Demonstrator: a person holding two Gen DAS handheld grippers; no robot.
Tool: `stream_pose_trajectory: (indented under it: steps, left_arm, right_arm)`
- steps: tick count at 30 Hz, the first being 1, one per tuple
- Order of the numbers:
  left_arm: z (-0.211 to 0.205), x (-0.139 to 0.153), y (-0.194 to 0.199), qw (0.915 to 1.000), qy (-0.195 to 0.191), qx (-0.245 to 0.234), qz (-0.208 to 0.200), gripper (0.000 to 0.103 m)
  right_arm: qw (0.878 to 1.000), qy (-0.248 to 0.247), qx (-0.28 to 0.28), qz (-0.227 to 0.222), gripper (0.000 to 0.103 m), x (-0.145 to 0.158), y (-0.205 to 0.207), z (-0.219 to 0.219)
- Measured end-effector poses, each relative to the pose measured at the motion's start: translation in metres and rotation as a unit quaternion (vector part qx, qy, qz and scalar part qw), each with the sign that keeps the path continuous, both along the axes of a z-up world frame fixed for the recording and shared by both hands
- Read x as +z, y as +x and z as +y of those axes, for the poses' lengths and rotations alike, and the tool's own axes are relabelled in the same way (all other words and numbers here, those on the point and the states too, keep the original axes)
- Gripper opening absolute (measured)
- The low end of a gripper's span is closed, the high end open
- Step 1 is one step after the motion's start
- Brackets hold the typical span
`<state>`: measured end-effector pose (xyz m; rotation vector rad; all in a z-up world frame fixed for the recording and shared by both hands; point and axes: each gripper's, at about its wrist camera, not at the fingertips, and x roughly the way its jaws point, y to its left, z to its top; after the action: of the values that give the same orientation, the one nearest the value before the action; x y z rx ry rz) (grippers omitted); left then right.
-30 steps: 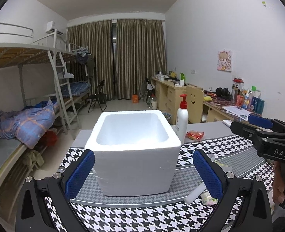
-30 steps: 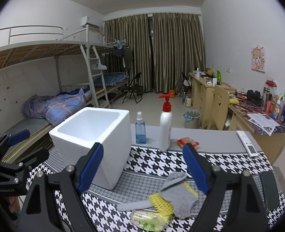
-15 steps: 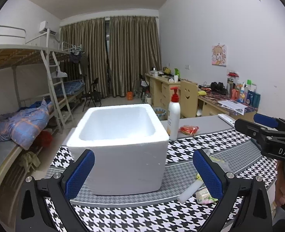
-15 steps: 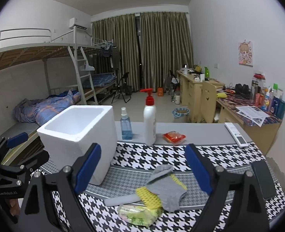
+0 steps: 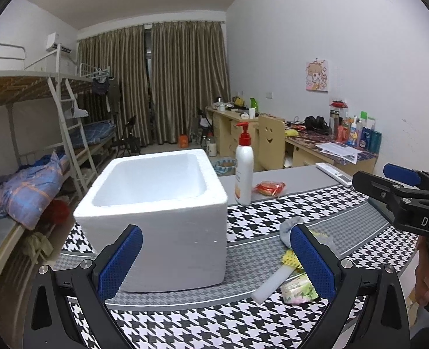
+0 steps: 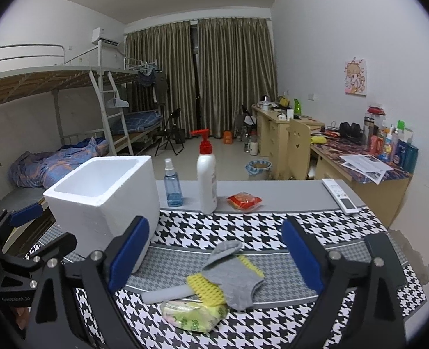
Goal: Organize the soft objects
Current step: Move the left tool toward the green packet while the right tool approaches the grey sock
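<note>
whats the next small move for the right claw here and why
Probably ease the right claw down and forward onto the grey sock. Its jaws are opening with nothing between them, and the sock lies on top of the pile, draped over the yellow brush, so it is the easiest soft thing to pinch. The white foam box beside it looks empty.

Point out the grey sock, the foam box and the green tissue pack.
grey sock [image 6: 232, 273], right wrist view, middle of the fabric.
foam box [image 5: 182, 241], left wrist view, front wall.
green tissue pack [image 6: 192, 315], right wrist view, top of the wrapper.
</note>
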<state>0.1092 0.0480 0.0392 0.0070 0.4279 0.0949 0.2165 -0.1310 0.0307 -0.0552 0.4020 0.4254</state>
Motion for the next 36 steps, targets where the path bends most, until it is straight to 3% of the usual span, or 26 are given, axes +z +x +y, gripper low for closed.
stream_pose_trajectory:
  steps: [36]
  left_arm:
    - [-0.044,-0.037,0.021,0.9940,-0.016,-0.086,0.066,0.102]
  right_arm:
    - [0.997,-0.023,-0.047,0.048,0.095,-0.033,0.018,-0.030]
